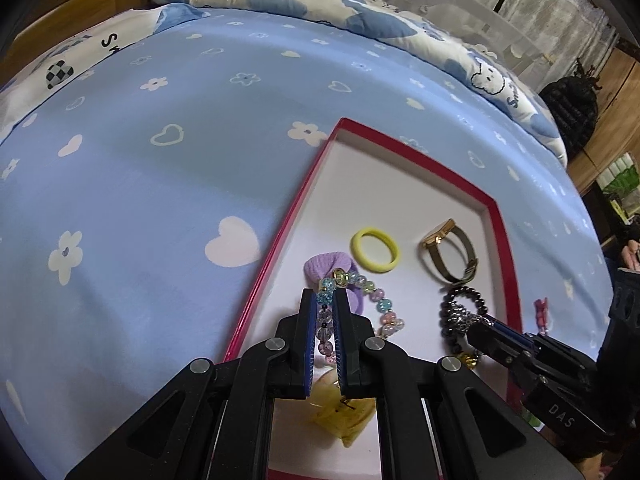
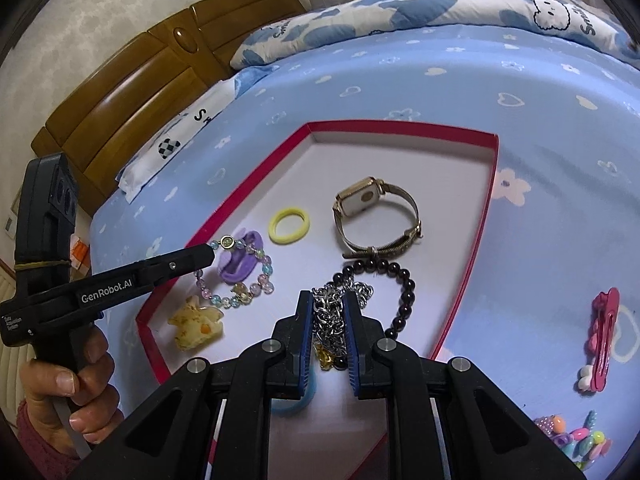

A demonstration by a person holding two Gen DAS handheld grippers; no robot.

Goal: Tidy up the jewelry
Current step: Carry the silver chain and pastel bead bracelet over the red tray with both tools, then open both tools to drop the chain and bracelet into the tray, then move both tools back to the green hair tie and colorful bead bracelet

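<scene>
On the bed (image 2: 400, 88), covered by a blue sheet printed with white hearts and flowers, lies a shallow red-rimmed tray (image 2: 486, 216) with a white floor; the jewelry sits inside it. At the tray's left, the left hand-held gripper (image 1: 325, 294) is pinched on the pastel bead bracelet (image 1: 374, 296), whose strand runs between its blue pads; in the right wrist view that bracelet (image 2: 256, 268) lies looped around a purple hair tie (image 2: 240, 266), with a yellow amber-like ornament (image 2: 196, 322) just below it near the tray's near-left corner. Just beyond the purple tie lies a yellow hair ring (image 2: 289, 225), apart from the rest; to its right a gold watch (image 2: 376, 216) stands on its band, case tilted upward. Below the watch, a dark bead bracelet (image 2: 394, 280) curves around a silver chain (image 2: 332, 312); the right hand-held gripper (image 2: 327, 298) is closed on that chain, links bunched between its pads. Right of the tray, on the sheet, lies a pink hair clip (image 2: 602, 336); near the lower right edge a heap of multicoloured beads (image 2: 576, 438) shows.
</scene>
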